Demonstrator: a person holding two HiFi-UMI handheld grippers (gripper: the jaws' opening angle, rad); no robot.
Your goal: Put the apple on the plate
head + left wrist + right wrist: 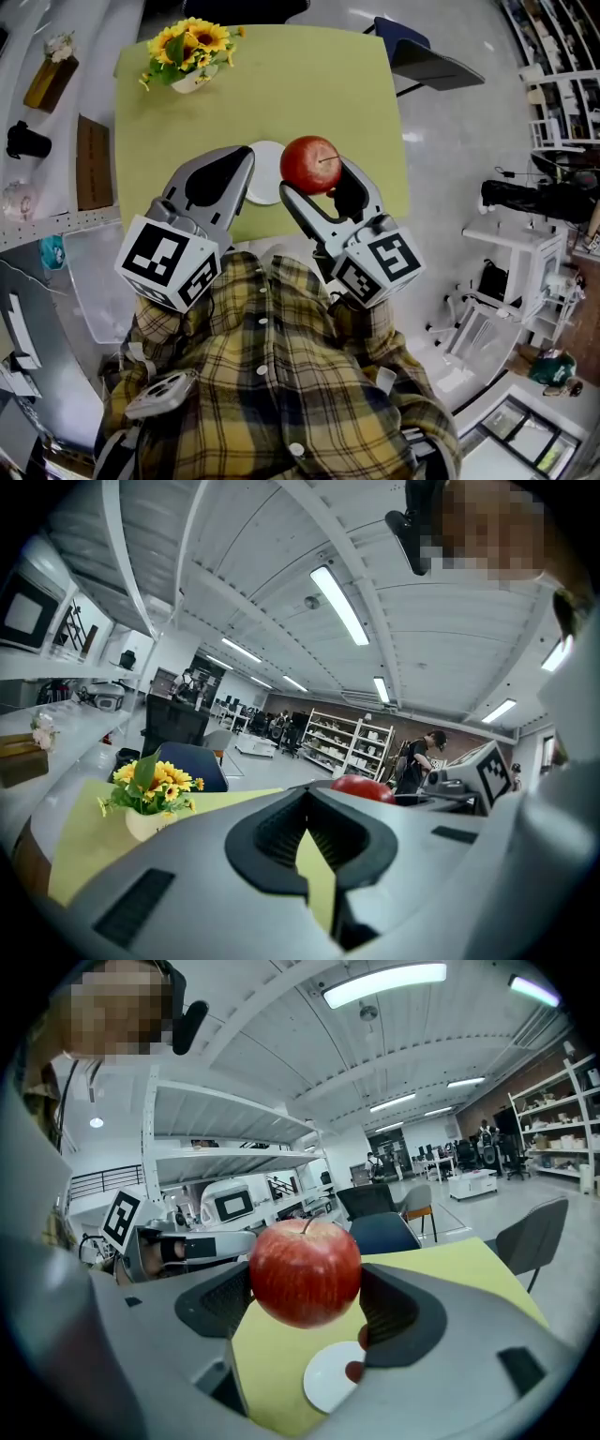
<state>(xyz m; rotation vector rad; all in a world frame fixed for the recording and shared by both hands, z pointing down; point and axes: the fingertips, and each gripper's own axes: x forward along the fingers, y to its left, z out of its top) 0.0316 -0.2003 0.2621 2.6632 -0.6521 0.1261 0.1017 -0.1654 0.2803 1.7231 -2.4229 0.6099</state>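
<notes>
Red apple (311,165), pinched in right gripper (319,181), hangs perhaps just beside plate (267,178): centre over it, lower, release. Left gripper (244,157) is pressed together, empty.

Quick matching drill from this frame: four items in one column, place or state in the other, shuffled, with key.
1. apple
2. plate
3. sunflowers
4. left gripper

a. at a far corner of the table
b. jaws together, holding nothing
c. white, lying on the table
d. held between the right gripper jaws, off the table

Pairs: 1-d, 2-c, 3-a, 4-b
</notes>
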